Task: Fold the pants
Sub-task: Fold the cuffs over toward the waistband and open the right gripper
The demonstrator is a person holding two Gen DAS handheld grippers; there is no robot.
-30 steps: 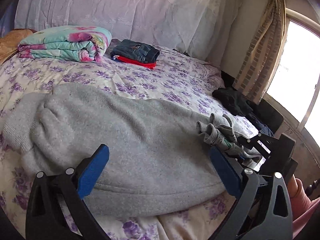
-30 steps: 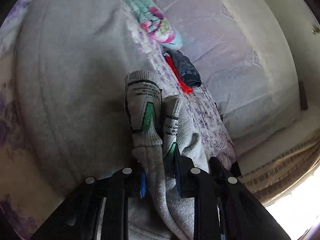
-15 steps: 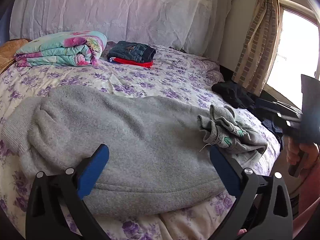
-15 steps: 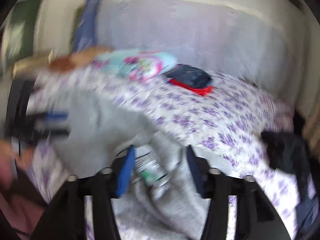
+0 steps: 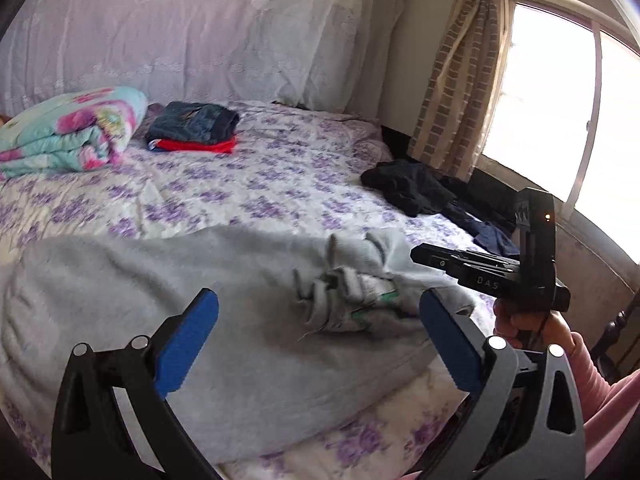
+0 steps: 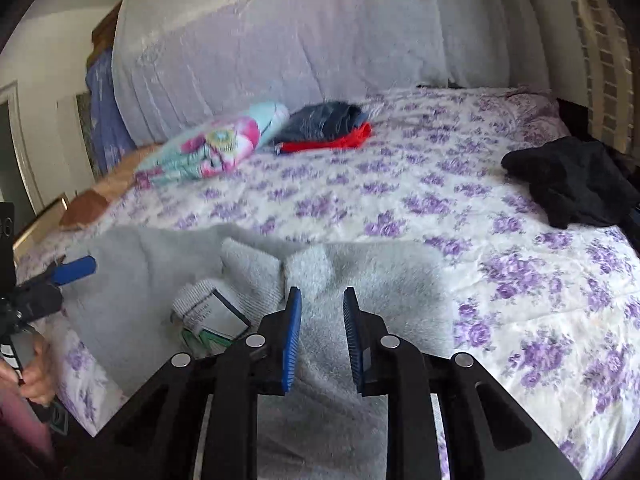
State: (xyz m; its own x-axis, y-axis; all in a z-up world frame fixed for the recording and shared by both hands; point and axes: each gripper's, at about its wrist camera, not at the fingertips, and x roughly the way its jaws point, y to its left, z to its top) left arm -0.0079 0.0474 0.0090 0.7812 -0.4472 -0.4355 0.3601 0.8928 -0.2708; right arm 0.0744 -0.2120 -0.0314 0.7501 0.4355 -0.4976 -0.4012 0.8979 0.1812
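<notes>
**Grey fleece pants on bed, both grippers empty**

Pants: the grey fleece pants point(image 5: 168, 320) lie spread across the near edge of the white bedspread with purple flowers point(image 5: 280, 176). The cuff ends point(image 5: 352, 300), showing printed green-and-white labels, lie bunched on top of the fabric toward the right side.

Left gripper point(image 5: 318, 344): blue-padded fingers spread wide, nothing between them, above the pants' near edge.

Right gripper point(image 6: 319, 336): blue pads parted with a narrow gap, no cloth pinched; grey fleece lies below and ahead. In the left wrist view the tool sits just right of the cuffs.

Background: rolled floral quilt in teal and pink point(image 5: 68, 132), folded dark denim on a red garment point(image 5: 192, 128), heap of black clothing point(image 6: 572, 180) at the bed's far right.
</notes>
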